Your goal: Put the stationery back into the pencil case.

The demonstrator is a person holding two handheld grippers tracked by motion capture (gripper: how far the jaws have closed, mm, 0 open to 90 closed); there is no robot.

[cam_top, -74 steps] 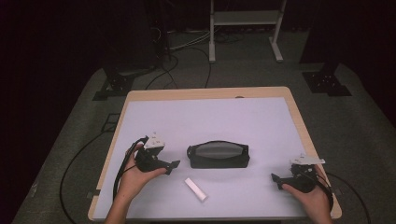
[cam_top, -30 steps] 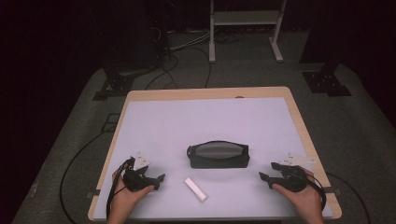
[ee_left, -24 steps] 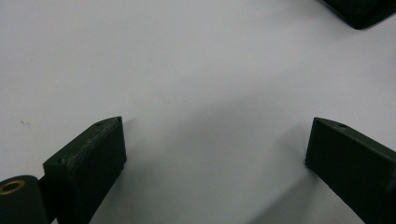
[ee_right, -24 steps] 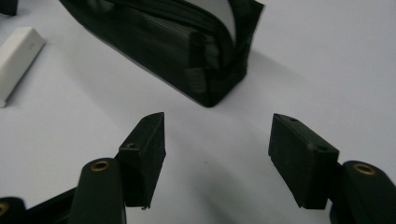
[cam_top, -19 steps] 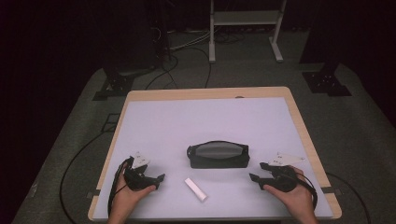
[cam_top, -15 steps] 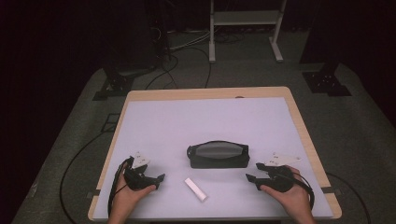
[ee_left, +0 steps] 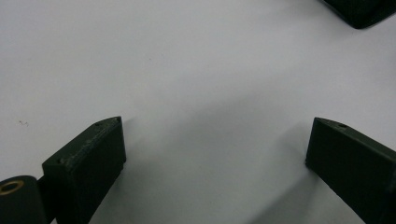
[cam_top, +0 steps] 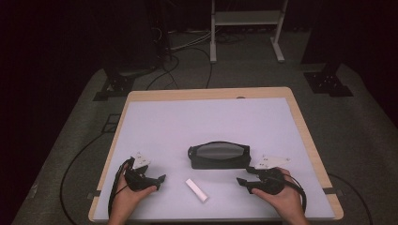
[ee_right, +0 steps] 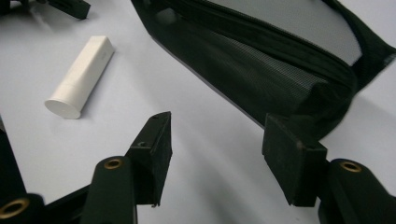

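Black mesh pouch (ee_right: 280,60) beyond right gripper's (ee_right: 217,140) jaws

floor (cam_top: 371,136): grey carpet, black cables (cam_top: 187,51) | white stand (cam_top: 246,21) behind table (cam_top: 206,93) | surroundings dark

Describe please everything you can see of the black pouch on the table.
The black pouch lies flat on the white table, near its middle, long side across. It looks like soft fabric with fine mesh walls and a grey panel on top; a dark zipper band runs along its length. Whether it is zipped shut cannot be told. Nothing grips it: the right gripper, jaws open, is close to one end. The white tube lies apart from it.
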